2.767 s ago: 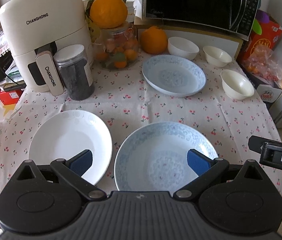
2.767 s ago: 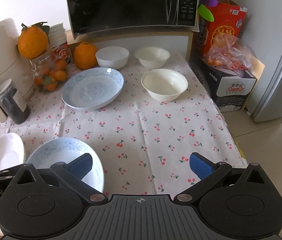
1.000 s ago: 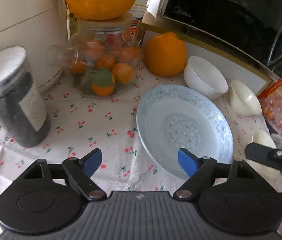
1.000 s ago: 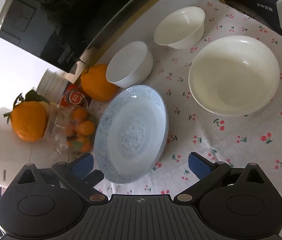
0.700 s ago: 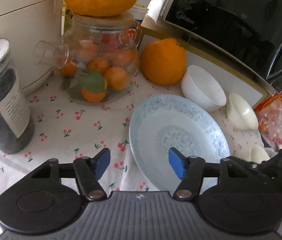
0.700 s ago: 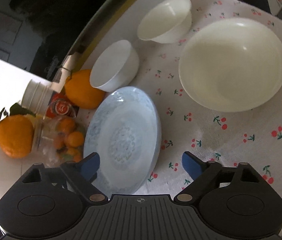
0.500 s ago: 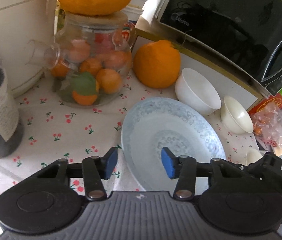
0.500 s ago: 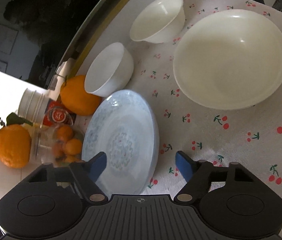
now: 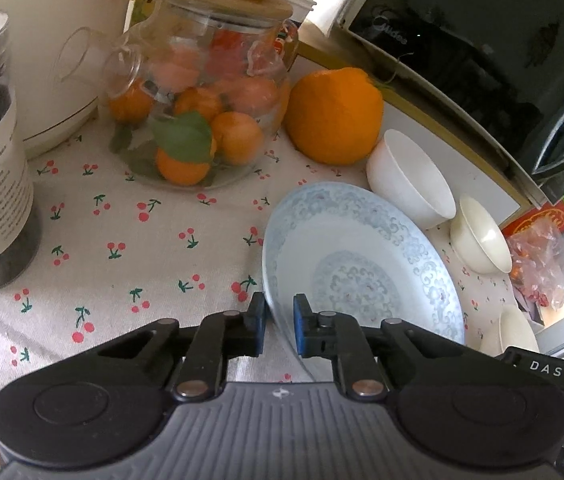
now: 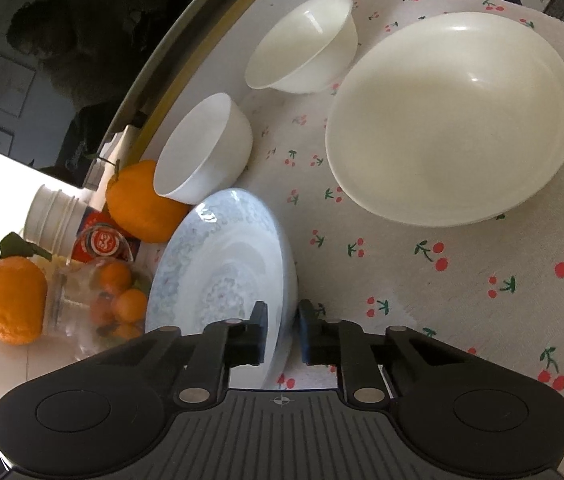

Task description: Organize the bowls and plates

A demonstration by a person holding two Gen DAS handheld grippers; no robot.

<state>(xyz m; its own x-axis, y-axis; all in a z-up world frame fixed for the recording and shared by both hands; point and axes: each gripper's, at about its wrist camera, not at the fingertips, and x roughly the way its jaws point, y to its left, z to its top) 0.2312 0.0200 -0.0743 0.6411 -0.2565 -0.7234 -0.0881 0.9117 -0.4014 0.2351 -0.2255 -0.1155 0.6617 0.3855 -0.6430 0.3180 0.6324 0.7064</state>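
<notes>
A glass jar (image 9: 198, 120) (far left) holds small oranges. Both the left gripper (image 9: 278, 326) and right gripper (image 10: 280, 330) have just closed on the blue plate (image 9: 361, 264) at its near rim, mid-table.

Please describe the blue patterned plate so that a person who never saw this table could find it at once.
Start at the black microwave at the back of the cherry-print tablecloth. In front of it sit a big orange and a small white bowl; the blue patterned plate lies just before them. Unlike the plain white bowls, it has pale blue scrollwork, and both grippers clamp its rim.
</notes>
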